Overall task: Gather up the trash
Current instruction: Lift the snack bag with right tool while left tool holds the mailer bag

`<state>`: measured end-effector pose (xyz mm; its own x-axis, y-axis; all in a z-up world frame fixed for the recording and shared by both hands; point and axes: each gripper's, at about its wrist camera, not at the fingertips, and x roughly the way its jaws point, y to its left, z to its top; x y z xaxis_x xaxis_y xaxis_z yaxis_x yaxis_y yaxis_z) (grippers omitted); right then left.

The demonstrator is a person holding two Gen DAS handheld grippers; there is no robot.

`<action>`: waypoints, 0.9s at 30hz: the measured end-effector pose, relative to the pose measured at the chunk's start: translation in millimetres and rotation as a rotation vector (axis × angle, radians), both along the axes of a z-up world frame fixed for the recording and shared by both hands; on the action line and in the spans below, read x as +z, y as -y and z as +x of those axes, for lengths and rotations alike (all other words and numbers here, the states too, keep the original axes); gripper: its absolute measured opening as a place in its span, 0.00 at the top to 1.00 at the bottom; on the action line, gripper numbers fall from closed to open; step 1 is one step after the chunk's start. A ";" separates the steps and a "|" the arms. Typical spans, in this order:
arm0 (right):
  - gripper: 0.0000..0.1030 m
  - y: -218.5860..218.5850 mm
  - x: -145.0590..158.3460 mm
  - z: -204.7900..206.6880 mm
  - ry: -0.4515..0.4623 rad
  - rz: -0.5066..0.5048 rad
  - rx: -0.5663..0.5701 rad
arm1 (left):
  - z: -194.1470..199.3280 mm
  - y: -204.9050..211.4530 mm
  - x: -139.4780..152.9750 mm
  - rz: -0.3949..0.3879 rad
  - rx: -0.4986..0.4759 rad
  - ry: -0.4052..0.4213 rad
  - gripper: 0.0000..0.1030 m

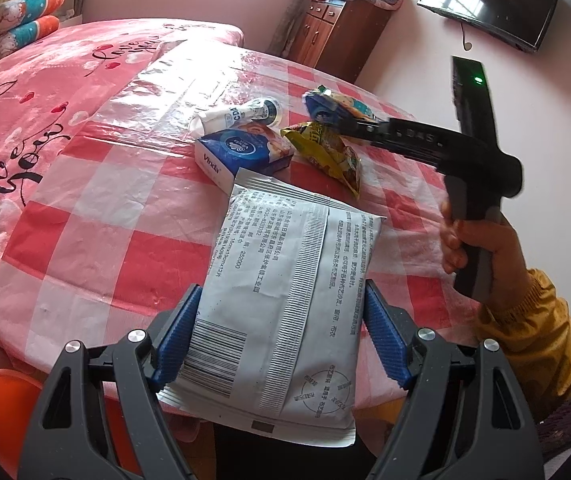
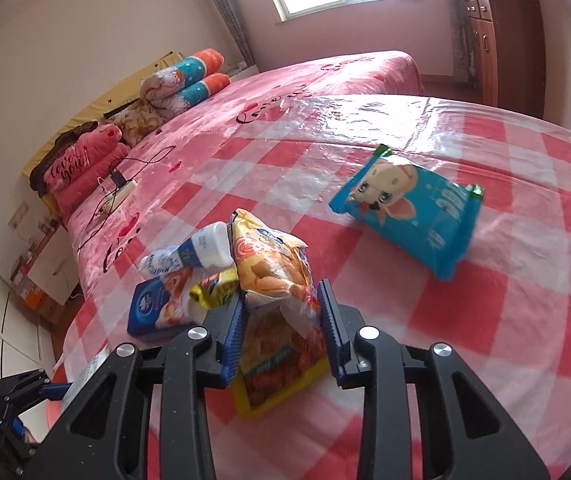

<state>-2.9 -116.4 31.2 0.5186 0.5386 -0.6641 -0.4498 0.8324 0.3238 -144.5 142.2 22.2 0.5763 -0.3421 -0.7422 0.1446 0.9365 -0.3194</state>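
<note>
Between the jaws of our left gripper we hold a big grey printed packet, clamped at its sides over the near edge of the checked tabletop. Our right gripper has its jaws clamped on an orange snack bag. Beside it lie a blue tissue pack, a yellow wrapper and a small white bottle; a blue cartoon packet lies well apart.

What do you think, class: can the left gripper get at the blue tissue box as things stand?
Probably not yet. The left gripper is closed on the white packet, which stretches toward the blue tissue box beyond it. Once the packet is dropped, nothing else seems to block it.
</note>
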 end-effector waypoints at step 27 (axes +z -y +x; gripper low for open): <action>0.86 25.8 9.1 -110.9 -0.008 0.051 -0.007 | -35.9 -8.0 11.6 -0.007 0.024 0.061 0.24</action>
